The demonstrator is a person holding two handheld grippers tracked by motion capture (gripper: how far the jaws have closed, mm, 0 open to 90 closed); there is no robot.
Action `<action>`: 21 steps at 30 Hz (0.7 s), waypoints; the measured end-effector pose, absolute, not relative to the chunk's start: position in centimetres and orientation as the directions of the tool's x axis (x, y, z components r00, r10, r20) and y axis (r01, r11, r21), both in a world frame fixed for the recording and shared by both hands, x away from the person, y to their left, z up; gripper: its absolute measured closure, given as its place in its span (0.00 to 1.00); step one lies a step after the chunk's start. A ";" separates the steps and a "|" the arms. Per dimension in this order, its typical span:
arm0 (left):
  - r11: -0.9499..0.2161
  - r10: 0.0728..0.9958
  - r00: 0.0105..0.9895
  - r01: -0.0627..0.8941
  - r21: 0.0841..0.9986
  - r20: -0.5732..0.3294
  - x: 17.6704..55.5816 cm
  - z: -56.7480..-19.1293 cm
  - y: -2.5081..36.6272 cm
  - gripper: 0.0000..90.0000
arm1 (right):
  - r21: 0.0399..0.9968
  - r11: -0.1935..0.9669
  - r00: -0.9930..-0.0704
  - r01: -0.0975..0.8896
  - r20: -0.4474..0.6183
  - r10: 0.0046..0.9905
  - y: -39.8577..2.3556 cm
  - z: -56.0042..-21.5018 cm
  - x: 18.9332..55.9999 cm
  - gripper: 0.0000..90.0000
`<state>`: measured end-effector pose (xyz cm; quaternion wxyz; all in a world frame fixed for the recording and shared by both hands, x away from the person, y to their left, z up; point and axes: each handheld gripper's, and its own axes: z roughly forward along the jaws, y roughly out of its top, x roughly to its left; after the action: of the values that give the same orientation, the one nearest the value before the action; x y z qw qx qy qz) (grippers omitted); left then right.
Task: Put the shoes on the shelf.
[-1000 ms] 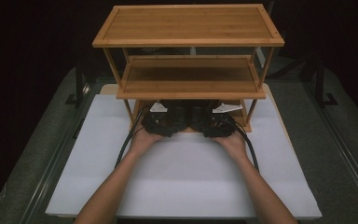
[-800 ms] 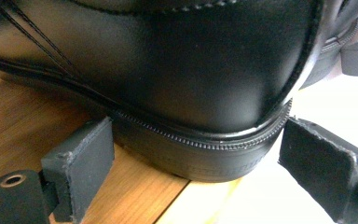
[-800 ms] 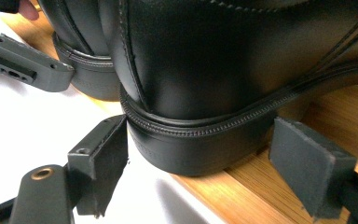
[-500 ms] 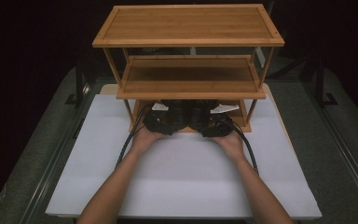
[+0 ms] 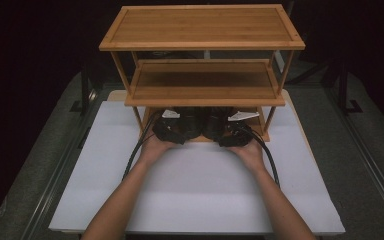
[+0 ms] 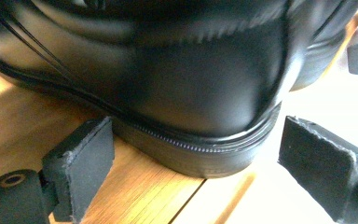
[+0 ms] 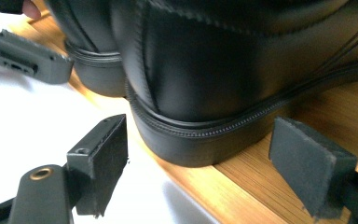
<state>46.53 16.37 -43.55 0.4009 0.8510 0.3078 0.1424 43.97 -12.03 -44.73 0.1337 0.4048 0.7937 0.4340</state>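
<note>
Two black leather shoes [image 5: 200,120] stand side by side on the bottom board of a bamboo rack [image 5: 202,45], heels toward me. My left gripper [image 5: 172,129] sits just behind the left shoe. In the left gripper view that shoe's heel [image 6: 191,93] lies between the pads [image 6: 81,163], which stand apart from it. My right gripper [image 5: 235,131] sits behind the right shoe. In the right gripper view its heel [image 7: 205,84] lies between the spread pads [image 7: 307,158], untouched. Both grippers are open.
The rack has a top shelf and a middle shelf [image 5: 205,82] overhanging the shoes and grippers. It stands on a white board [image 5: 195,185] over a grey table. The rack's legs [image 5: 137,117] flank the shoes. The left gripper's body [image 7: 28,56] lies beside the other shoe [image 7: 93,60].
</note>
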 end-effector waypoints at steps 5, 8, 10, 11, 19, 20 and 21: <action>-0.505 0.621 0.784 0.406 0.762 -0.006 45.7 -42.8 16.8 0.11 | 0.793 0.308 -0.639 0.525 0.129 0.758 -12.7 -43.9 43.2 0.19; -0.501 0.634 0.774 0.412 0.761 -0.001 45.1 -42.2 17.1 0.11 | 0.792 0.311 -0.635 0.526 0.122 0.763 -13.3 -43.5 42.6 0.17; -0.493 0.641 0.768 0.418 0.763 -0.006 44.7 -41.8 17.4 0.11 | 0.788 0.306 -0.628 0.534 0.127 0.768 -13.8 -43.2 42.2 0.16; -0.490 0.638 0.770 0.415 0.767 -0.009 44.5 -41.6 17.5 0.11 | 0.790 0.307 -0.627 0.530 0.122 0.769 -14.1 -43.1 42.0 0.16; -0.513 0.618 0.786 0.406 0.756 -0.002 42.8 -40.6 18.6 0.11 | 0.775 0.303 -0.601 0.555 0.122 0.790 -15.6 -42.6 40.4 0.12; -0.514 0.618 0.786 0.400 0.759 0.004 42.5 -40.5 18.7 0.11 | 0.774 0.301 -0.600 0.557 0.124 0.791 -15.9 -42.5 40.1 0.11; -0.513 0.622 0.783 0.406 0.756 0.001 42.2 -40.4 18.8 0.11 | 0.776 0.298 -0.599 0.556 0.125 0.791 -16.1 -42.5 39.9 0.11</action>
<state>42.19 18.83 -40.41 0.3925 0.8588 0.2994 0.1374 39.89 -16.14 -42.51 0.1425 0.4246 0.7928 0.4133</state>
